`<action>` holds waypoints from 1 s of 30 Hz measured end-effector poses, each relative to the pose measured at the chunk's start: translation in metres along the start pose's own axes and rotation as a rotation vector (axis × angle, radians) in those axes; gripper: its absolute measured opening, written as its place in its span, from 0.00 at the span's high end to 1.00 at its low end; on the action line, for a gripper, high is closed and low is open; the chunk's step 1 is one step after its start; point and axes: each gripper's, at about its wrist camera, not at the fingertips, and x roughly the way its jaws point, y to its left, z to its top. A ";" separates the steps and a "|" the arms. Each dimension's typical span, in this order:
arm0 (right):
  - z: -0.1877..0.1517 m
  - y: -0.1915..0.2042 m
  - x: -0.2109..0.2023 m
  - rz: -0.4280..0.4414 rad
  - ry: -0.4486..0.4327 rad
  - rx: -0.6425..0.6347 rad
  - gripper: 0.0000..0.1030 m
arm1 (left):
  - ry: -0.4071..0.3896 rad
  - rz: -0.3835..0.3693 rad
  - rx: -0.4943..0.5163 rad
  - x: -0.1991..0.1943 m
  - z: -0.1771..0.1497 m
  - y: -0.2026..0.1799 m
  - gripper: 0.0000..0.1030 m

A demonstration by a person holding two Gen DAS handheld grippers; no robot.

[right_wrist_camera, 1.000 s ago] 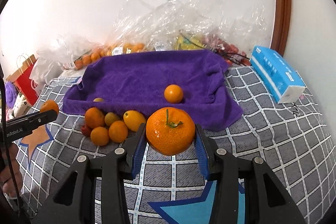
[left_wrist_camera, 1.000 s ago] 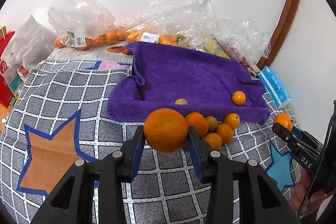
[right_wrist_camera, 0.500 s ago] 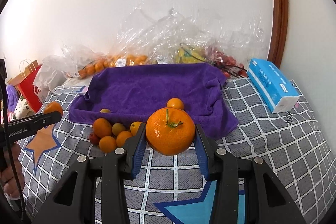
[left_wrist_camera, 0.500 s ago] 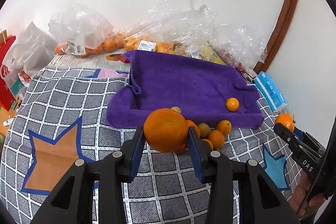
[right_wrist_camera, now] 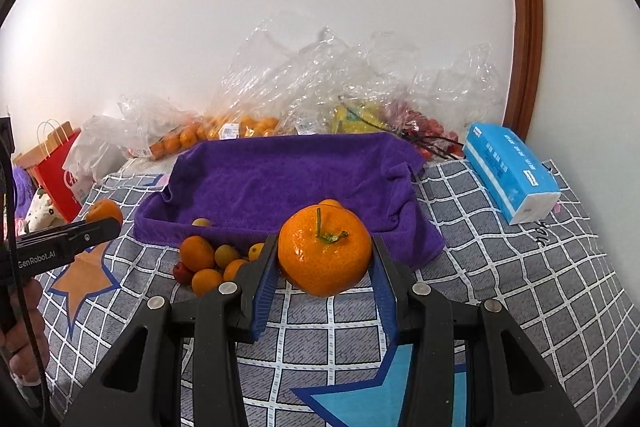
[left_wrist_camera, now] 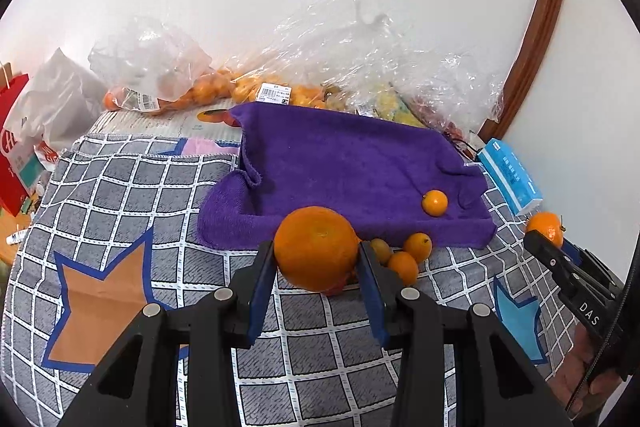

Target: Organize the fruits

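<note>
Nearest the left wrist camera, the left gripper (left_wrist_camera: 318, 269) grasps a large orange (left_wrist_camera: 316, 247) between its blue pads, held above the checked blanket (left_wrist_camera: 120, 187). In the right wrist view, the right gripper (right_wrist_camera: 324, 267) is likewise clenched on a stemmed mandarin (right_wrist_camera: 325, 250), stalk uppermost. Both fruits are pinched only at their sides, near the fingertips, so the likeliest mishap is a round, smooth fruit rolling out of the pads if either hand tilts or the squeeze slackens. Too hard a squeeze would probably bruise the soft skin instead.

Just beyond the fingers lies a loose cluster of small fruits (right_wrist_camera: 208, 261) on the blanket, touching one another at the near edge of the purple towel (left_wrist_camera: 352, 167). A dropped fruit, or a gripper lowered carelessly, could knock them apart and send them rolling across the soft, uneven bedding. A single small orange (left_wrist_camera: 435, 202) sits on the towel near its right end, and a yellowish one (right_wrist_camera: 201, 222) rests on the towel near its front edge. The towel's sagging, rumpled surface may let anything set down there roll towards the low middle.

With both hands loaded and close together, the grippers could also collide while placing. Farther off, a blue tissue pack (right_wrist_camera: 510, 171) lies to the right, and plastic bags of fruit (left_wrist_camera: 192, 91) are heaped against the wall.
</note>
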 end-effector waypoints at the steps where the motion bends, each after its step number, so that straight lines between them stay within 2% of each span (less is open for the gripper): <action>1: 0.000 0.000 0.000 0.000 0.000 0.001 0.58 | 0.000 -0.001 0.000 0.000 0.000 0.000 0.63; 13: 0.005 0.001 -0.001 -0.001 0.000 0.002 0.58 | 0.001 -0.008 0.005 -0.001 0.009 -0.004 0.63; 30: 0.054 0.004 0.008 0.026 -0.010 0.016 0.58 | 0.012 0.009 0.031 0.003 0.045 -0.012 0.63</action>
